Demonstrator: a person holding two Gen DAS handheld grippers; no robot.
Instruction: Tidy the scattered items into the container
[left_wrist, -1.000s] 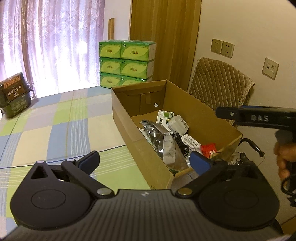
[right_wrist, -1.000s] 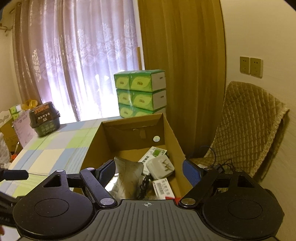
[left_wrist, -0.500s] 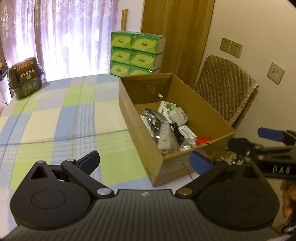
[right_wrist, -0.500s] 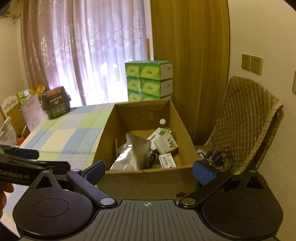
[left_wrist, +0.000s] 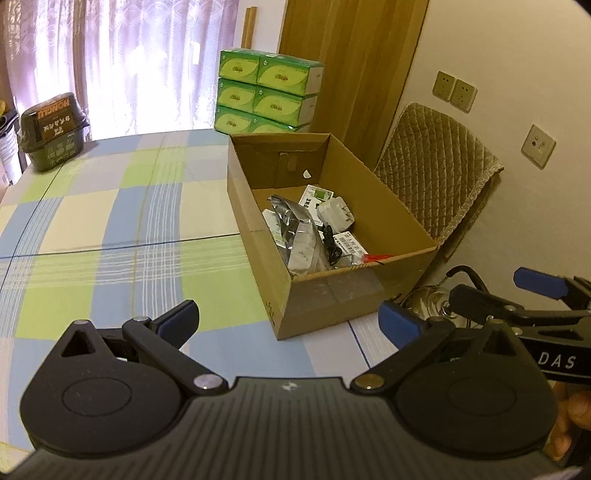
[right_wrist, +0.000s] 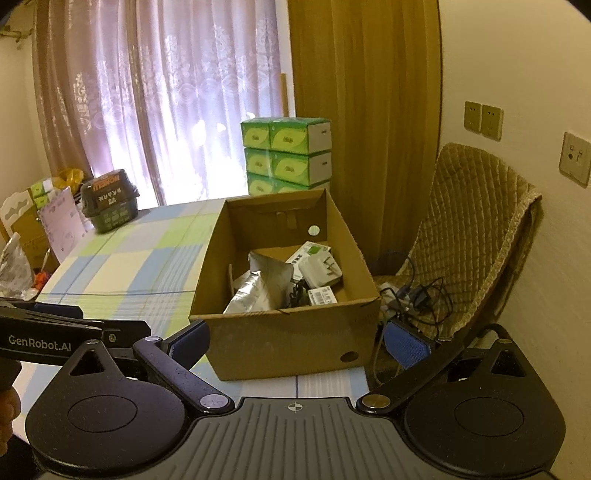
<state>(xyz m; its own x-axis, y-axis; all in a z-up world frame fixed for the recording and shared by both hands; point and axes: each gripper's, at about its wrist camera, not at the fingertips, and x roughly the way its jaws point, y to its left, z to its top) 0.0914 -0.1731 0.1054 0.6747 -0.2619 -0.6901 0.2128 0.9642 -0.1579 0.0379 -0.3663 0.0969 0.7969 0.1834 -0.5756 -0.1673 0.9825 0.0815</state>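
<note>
A checked bench (left_wrist: 110, 221) fills the room's foreground. Nearest, left gripper (left_wrist: 288, 321) and right gripper (right_wrist: 295, 341) hover, jaws wide, empty. Beyond them the cardboard box (right_wrist: 288, 332) holds the items, long axis pointing toward the curtain (right_wrist: 166, 92).

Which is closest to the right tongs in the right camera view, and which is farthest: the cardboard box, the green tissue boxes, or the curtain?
1. Cardboard box: just ahead of the open right tongs, on the table's near end.
2. Green tissue boxes: stacked behind the box, past the table's far edge.
3. Curtain: at the very back, covering the window on the left.
</note>
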